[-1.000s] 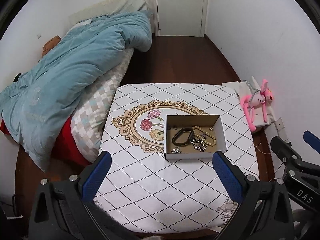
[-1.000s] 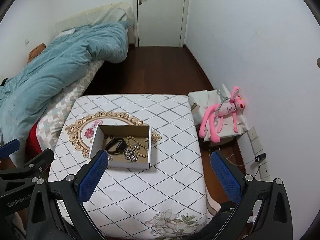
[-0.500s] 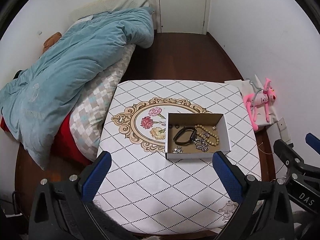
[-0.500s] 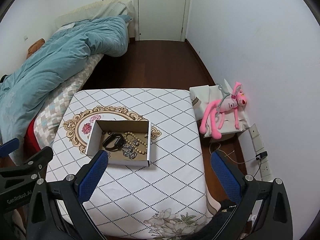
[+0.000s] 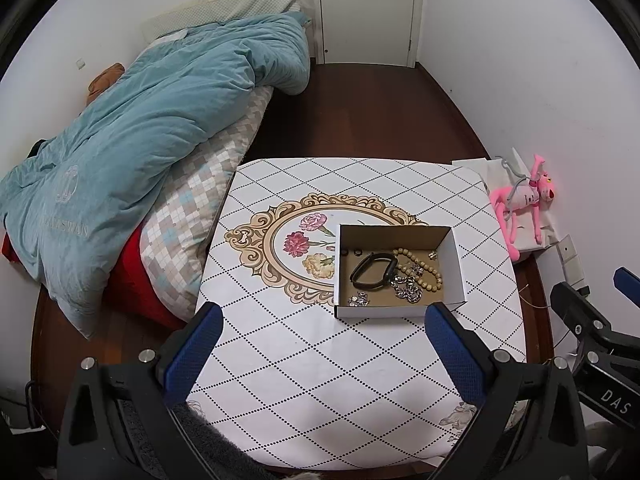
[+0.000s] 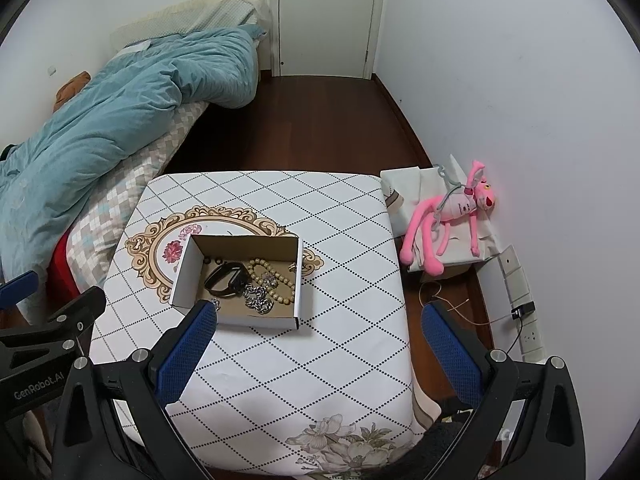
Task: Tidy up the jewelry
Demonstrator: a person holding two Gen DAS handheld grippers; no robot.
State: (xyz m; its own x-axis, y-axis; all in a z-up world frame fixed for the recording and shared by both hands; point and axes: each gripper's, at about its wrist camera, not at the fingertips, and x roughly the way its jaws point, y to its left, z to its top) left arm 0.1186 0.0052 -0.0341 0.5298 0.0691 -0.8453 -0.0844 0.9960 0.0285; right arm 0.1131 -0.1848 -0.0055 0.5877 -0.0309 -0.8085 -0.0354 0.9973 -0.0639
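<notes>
Bedroom floor of dark wood ran back to a closed white door [image 5: 367, 12], and a table [image 5: 280, 360] under a white diamond-patterned cloth stood beside a bed heaped with a teal duvet [image 5: 132, 132]. On that table sat an open cardboard box [image 5: 456, 264], overlapping the right side of the cloth's floral medallion [image 5: 296, 244]. Inside the box lay a black band [image 5: 374, 270] toward its left, a string of tan beads [image 5: 426, 270] just right of the band, a silver chain [image 5: 406, 290] in front of both, and small silver pieces [image 5: 358, 301] at the near left corner. The left gripper [image 5: 322, 354] hung above the near part of the table, short of the box, its blue fingers spread wide and gripping nothing. The right gripper [image 6: 318, 354] hovered likewise, fully parted and empty, its left finger [image 6: 186, 356] overlapping the box's near left corner in its own view. Right of the table, a pink plush toy [image 6: 452, 216] lay on a pale bundle against the wall.
</notes>
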